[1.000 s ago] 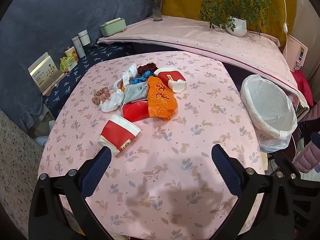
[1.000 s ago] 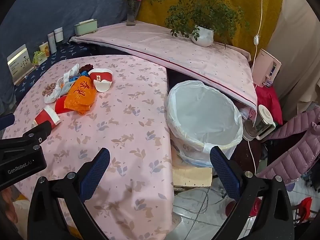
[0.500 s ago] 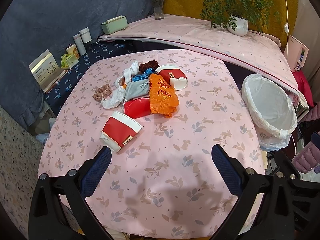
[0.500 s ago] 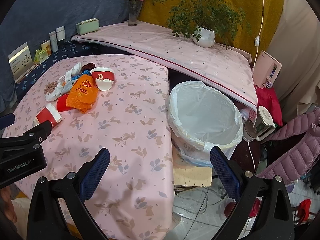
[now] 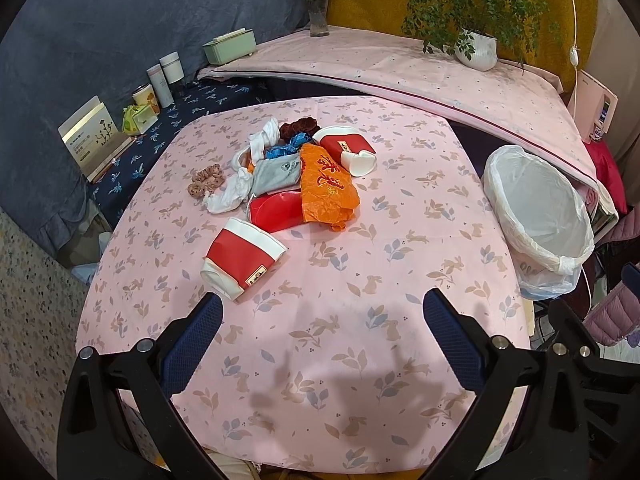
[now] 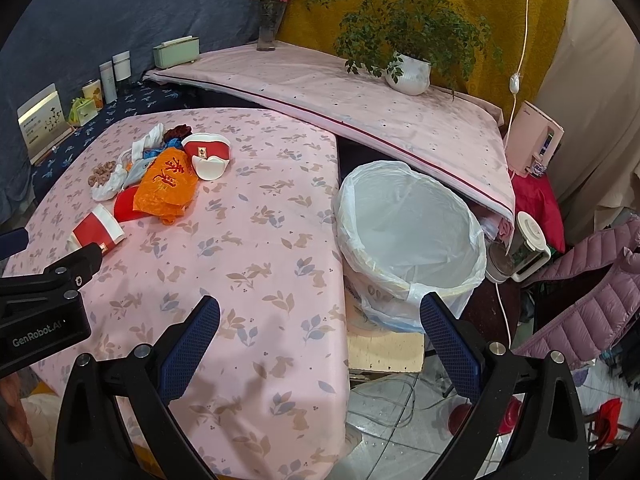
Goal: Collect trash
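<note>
Both tools share one build. The left gripper (image 5: 322, 330) has black angular plastic arms, silver screw heads near the joints and two fingers (image 5: 192, 340) faced with dark blue textured pads. The right gripper (image 6: 320, 330) looks identical. Beside the table (image 6: 256, 240), the left gripper's black body carries white "GenRobot.AI" lettering.

The black left gripper with blue finger pads (image 5: 322, 314) and its matching right gripper (image 6: 320, 316) are both hovering, jaws spread wide, gripping nothing.

Trash pile (image 5: 296, 176) on pink table (image 5: 400, 216)
</note>
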A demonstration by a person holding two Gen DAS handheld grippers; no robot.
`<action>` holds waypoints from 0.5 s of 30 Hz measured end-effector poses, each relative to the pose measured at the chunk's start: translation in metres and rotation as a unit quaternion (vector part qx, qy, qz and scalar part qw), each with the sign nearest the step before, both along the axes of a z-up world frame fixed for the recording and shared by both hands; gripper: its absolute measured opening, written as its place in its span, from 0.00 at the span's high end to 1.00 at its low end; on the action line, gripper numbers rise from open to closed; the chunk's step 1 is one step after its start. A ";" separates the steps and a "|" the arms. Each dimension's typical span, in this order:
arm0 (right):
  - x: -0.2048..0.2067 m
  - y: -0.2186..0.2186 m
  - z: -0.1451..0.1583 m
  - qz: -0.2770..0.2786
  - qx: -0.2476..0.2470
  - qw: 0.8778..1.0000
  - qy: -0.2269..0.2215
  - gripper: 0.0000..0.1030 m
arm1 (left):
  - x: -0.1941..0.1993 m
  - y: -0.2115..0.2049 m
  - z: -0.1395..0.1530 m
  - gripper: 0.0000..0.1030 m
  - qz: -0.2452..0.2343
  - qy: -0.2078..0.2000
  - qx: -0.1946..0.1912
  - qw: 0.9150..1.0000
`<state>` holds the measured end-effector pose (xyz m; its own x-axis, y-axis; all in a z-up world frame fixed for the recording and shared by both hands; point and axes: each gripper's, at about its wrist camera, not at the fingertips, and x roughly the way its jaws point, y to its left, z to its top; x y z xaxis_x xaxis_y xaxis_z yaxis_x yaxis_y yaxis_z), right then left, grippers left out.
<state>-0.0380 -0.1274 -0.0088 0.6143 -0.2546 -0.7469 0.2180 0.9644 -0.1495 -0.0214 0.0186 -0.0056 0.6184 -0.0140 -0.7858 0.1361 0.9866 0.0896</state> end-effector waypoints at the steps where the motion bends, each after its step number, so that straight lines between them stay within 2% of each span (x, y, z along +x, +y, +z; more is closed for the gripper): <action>1: 0.000 0.000 0.000 0.000 0.000 1.000 0.000 0.07 | -0.002 0.000 0.000 0.07 -0.001 0.000 0.000 1.000; 15: -0.003 0.004 -0.001 0.002 -0.001 1.000 0.000 0.07 | 0.005 -0.003 0.001 0.07 -0.001 0.003 0.001 1.000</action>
